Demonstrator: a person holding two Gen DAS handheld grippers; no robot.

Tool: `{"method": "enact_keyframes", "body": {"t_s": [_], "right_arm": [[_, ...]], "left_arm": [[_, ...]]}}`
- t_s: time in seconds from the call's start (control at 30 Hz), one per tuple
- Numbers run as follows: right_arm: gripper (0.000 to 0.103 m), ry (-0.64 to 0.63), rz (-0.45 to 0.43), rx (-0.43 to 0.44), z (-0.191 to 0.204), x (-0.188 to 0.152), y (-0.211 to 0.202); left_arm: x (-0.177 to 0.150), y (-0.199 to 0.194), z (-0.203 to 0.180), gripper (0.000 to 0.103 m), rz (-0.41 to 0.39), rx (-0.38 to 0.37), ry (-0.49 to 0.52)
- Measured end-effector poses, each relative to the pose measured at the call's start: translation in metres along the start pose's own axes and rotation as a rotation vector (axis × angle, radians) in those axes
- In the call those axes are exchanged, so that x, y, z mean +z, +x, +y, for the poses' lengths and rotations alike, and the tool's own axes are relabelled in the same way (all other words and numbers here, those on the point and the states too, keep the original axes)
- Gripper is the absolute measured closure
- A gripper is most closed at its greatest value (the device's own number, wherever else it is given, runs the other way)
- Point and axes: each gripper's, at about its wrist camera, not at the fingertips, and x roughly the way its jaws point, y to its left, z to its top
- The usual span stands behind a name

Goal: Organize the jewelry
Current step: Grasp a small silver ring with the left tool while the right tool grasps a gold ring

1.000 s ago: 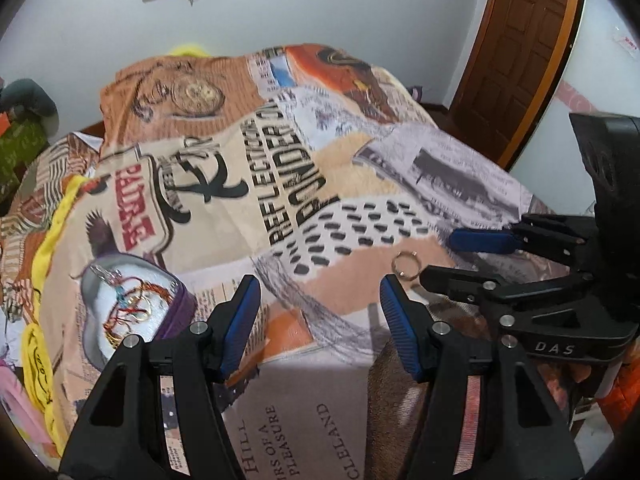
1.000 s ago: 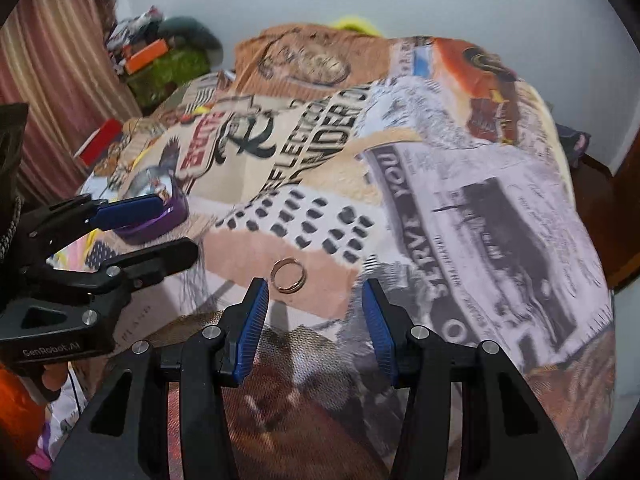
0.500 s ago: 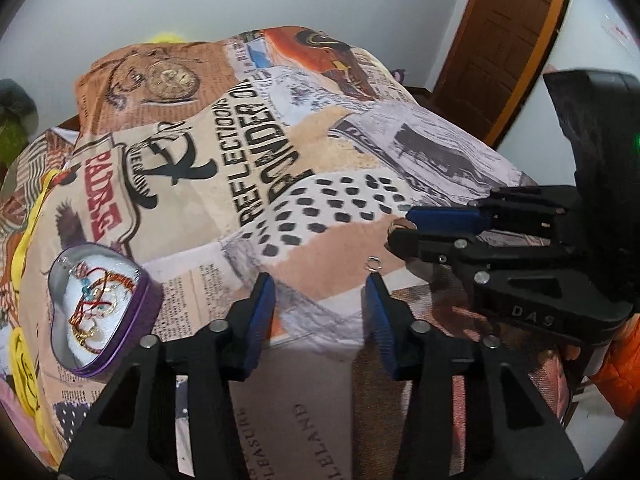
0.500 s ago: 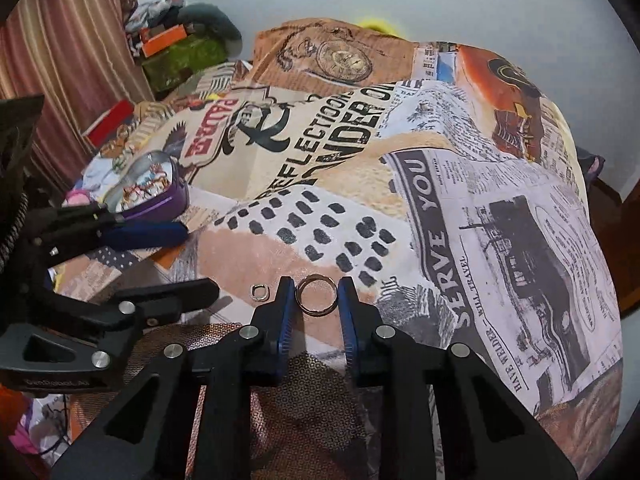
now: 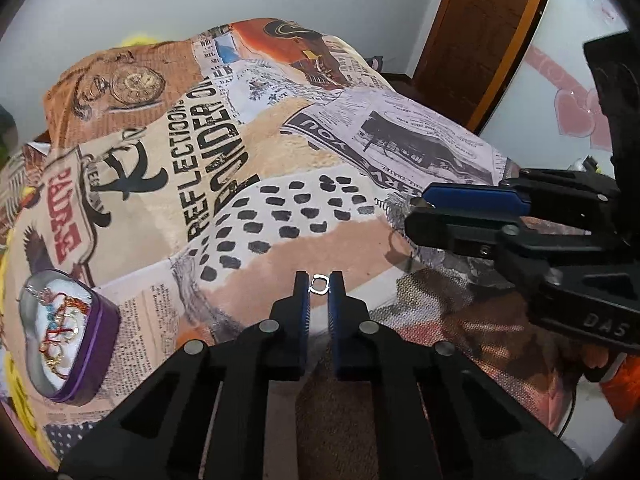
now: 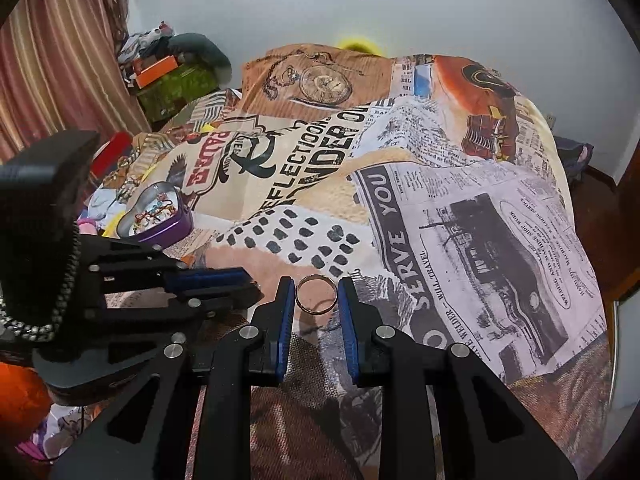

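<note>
Two pieces left on the bedspread (image 5: 280, 184), both now gripped: left gripper (image 5: 319, 285) clenched on the small silver ring (image 5: 319, 284), right gripper (image 6: 316, 294) clamped on the gold ring (image 6: 316, 294); carrying both to the purple heart tin (image 5: 96, 344), already holding bracelets, seems to remain

Left gripper (image 5: 319, 285) angled steeply downward, jaws clamped on a small silver ring (image 5: 319, 283); right gripper (image 6: 316, 294) likewise pitched down just beside it, jaws pinching a larger gold ring (image 6: 316, 294).
</note>
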Motion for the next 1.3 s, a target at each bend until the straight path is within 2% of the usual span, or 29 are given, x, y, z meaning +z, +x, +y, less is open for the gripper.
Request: {"method": "enact_keyframes", "body": {"t_s": [0.1, 0.17, 0.27, 0.4, 0.5, 0.6, 0.67, 0.73, 0.93, 1.2, 1.3], "right_arm": [[0.083, 0.003, -0.006, 0.002, 0.002, 0.001, -0.002], [0.083, 0.008, -0.011, 0.006, 0.004, 0.001, -0.003], [0.083, 0.012, -0.019, 0.004, 0.007, 0.001, -0.007], [0.083, 0.013, -0.032, 0.001, 0.011, 0.003, -0.014], [0.083, 0.008, -0.042, -0.004, 0.015, 0.004, -0.018], [0.083, 0.022, -0.053, -0.004, 0.014, 0.003, -0.022], [0.083, 0.040, -0.053, 0.002, 0.011, 0.003, -0.023], [0.083, 0.049, -0.053, 0.001, 0.009, 0.001, -0.024], [0.083, 0.057, -0.054, -0.004, 0.001, -0.001, -0.025], [0.083, 0.057, -0.054, -0.007, -0.009, -0.002, -0.022], [0.083, 0.054, -0.055, -0.005, -0.008, -0.003, -0.020]], "left_arm": [[0.001, -0.002, 0.004, 0.097, 0.006, -0.019, -0.021], [0.000, -0.006, 0.006, 0.103, 0.000, -0.020, -0.039], [-0.003, -0.017, 0.007, 0.103, -0.024, -0.019, -0.058], [-0.007, -0.036, 0.005, 0.103, -0.063, 0.018, -0.041], [-0.005, -0.043, 0.001, 0.103, -0.062, 0.030, -0.007], [0.000, -0.042, -0.001, 0.098, -0.050, 0.049, 0.019], [0.005, -0.037, -0.003, 0.088, -0.040, 0.051, 0.029], [0.010, -0.030, -0.003, 0.072, -0.029, 0.054, 0.030], [0.020, 0.000, -0.001, 0.071, 0.037, 0.049, 0.008], [0.023, 0.013, 0.001, 0.071, 0.045, 0.042, 0.011], [0.023, 0.015, 0.001, 0.078, 0.044, 0.039, 0.011]]}}
